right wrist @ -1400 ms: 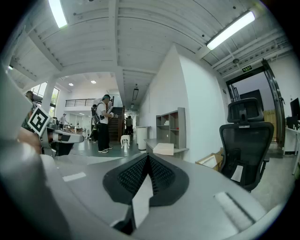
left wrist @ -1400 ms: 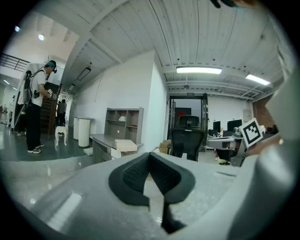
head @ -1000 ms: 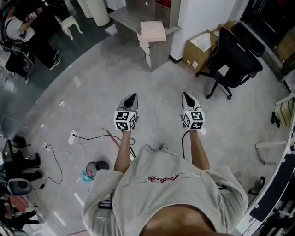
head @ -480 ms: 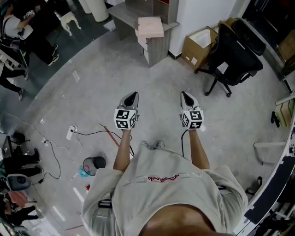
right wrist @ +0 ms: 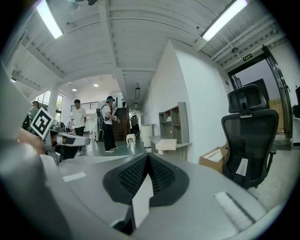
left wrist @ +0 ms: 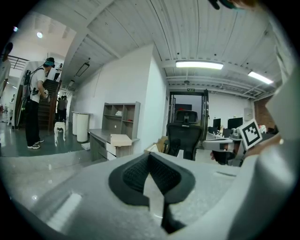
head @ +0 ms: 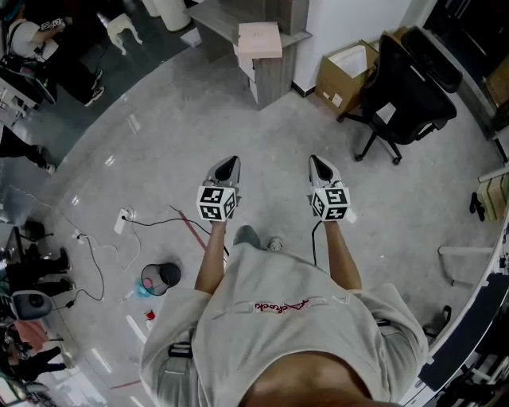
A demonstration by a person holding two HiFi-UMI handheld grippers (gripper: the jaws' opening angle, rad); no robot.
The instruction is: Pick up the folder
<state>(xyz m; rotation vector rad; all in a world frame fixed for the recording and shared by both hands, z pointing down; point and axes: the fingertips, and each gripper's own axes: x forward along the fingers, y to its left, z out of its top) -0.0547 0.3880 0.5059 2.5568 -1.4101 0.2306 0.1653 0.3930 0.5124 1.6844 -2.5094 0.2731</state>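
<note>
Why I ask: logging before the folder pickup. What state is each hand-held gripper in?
Left hand-held gripper: closed, holding nothing.
Right hand-held gripper: closed, holding nothing.

This is an open-plan office. A black swivel chair [head: 406, 87] stands on a polished grey floor [head: 143, 151], and a grey surface [head: 211, 17] with a cubby shelf [left wrist: 121, 116] sits against a white wall. Monitors [left wrist: 233, 123] show beyond the doorway, under strip lights [left wrist: 199, 65]. A cardboard box [head: 346, 71] and loose cables [head: 151, 225] (a power strip [head: 122, 221] too) lie about.

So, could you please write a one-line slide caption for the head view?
Shut left tongs and right tongs held out over the grey floor, desk ahead.
</note>
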